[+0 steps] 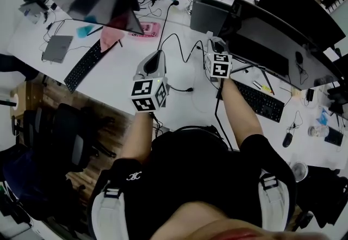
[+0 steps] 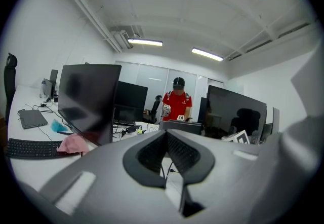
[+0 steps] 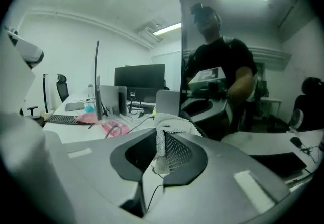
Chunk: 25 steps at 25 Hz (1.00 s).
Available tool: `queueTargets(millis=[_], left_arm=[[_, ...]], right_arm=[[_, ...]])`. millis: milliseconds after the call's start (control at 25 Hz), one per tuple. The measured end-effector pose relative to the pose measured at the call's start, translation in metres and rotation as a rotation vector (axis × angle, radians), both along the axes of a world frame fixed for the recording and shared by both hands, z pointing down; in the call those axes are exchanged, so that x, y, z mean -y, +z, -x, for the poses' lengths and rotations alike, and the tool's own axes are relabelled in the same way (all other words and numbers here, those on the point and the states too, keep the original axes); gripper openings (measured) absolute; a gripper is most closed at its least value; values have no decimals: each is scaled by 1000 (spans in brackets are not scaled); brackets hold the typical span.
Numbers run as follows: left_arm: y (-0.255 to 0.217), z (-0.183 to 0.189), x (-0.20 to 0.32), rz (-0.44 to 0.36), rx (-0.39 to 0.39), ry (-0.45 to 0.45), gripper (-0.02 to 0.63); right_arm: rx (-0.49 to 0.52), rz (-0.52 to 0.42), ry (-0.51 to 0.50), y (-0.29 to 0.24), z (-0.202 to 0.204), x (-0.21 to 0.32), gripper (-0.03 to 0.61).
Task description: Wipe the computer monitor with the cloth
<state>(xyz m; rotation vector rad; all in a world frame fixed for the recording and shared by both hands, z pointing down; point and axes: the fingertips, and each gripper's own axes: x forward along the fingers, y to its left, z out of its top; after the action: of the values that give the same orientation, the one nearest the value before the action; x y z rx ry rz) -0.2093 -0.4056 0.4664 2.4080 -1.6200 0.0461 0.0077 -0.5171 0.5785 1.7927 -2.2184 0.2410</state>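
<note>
Right gripper view first: the right gripper (image 3: 161, 136) has its jaws pinched on a white, waffle-textured cloth (image 3: 171, 125), which bunches up over the jaw tips in a soft hump with a strip hanging down between the black ribbed pads. Just beyond it stands the wide black glossy monitor (image 3: 238, 40), its screen so shiny that it mirrors the ceiling lights and the person holding the gripper. The head view cannot resolve that cloth at all. What it does give is the layout: the right gripper (image 1: 216, 43), with its marker cube, sits at the near edge of that long dark monitor (image 1: 272, 43) on the white desk (image 1: 119, 79), and the left gripper (image 1: 157, 55) is held over open desktop, well apart from any screen. Over to the left gripper view: the left gripper (image 2: 167, 134) has its grey moulded jaws pressed together at the tips with nothing between them, only white desk and a thin cable showing through the gap lower down. That view alone picks out a person in a red shirt (image 2: 177, 105) standing across the room. A crumpled pink cloth (image 1: 110, 38) lies by a flat black keyboard (image 1: 84, 65) under a second, tilted dark monitor (image 1: 98, 2).
</note>
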Motion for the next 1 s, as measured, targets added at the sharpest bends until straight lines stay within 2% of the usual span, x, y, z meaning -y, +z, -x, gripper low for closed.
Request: queueTargets(millis=[240, 640, 1000], left_arm=[[-4, -7, 0, -16, -5, 13, 49], [-15, -17, -7, -39, 3, 36, 49], [-22, -22, -20, -54, -9, 39, 49]], right_arm=[[36, -186, 34, -77, 3, 2, 29], [73, -422, 85, -193, 1, -5, 29], [127, -573, 84, -271, -1, -36, 29]])
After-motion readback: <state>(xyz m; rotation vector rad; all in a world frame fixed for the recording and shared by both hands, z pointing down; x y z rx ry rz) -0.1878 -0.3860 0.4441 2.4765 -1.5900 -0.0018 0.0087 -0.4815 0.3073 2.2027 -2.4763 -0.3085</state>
